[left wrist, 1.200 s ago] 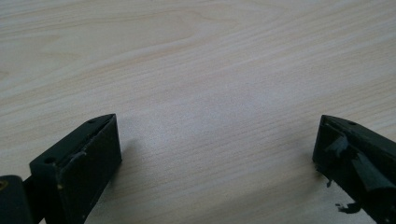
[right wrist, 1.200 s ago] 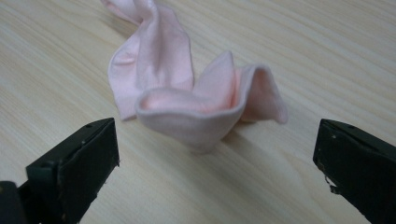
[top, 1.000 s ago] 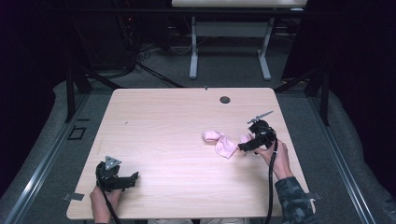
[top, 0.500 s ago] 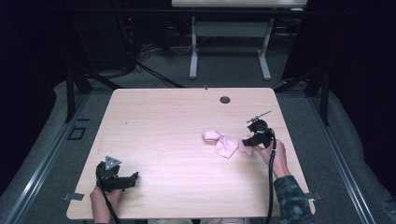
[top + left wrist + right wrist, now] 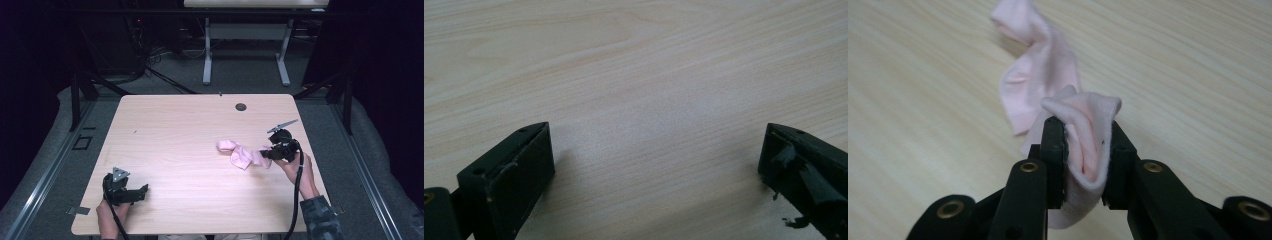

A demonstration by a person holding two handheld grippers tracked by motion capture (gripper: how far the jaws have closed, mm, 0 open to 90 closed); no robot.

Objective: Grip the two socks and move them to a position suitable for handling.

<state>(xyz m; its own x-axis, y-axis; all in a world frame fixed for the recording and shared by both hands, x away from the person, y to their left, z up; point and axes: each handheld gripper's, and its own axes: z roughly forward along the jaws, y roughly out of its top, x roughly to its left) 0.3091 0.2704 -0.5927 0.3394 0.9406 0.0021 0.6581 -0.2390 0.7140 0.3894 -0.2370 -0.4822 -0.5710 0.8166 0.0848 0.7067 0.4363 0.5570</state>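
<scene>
Clearly, right hand-held gripper (image 5: 1083, 150) pinches pink sock (image 5: 1048, 80).

Pale pink sock (image 5: 1048, 85), light woodgrain table (image 5: 175, 130), black fingers (image 5: 1053, 145).

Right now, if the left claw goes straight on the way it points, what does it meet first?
Nothing close, it seems. The open left claw points right along the bare table near its front edge. The pink cloth in the right claw lies farther back, probably off that line, though depth is uncertain.
</scene>
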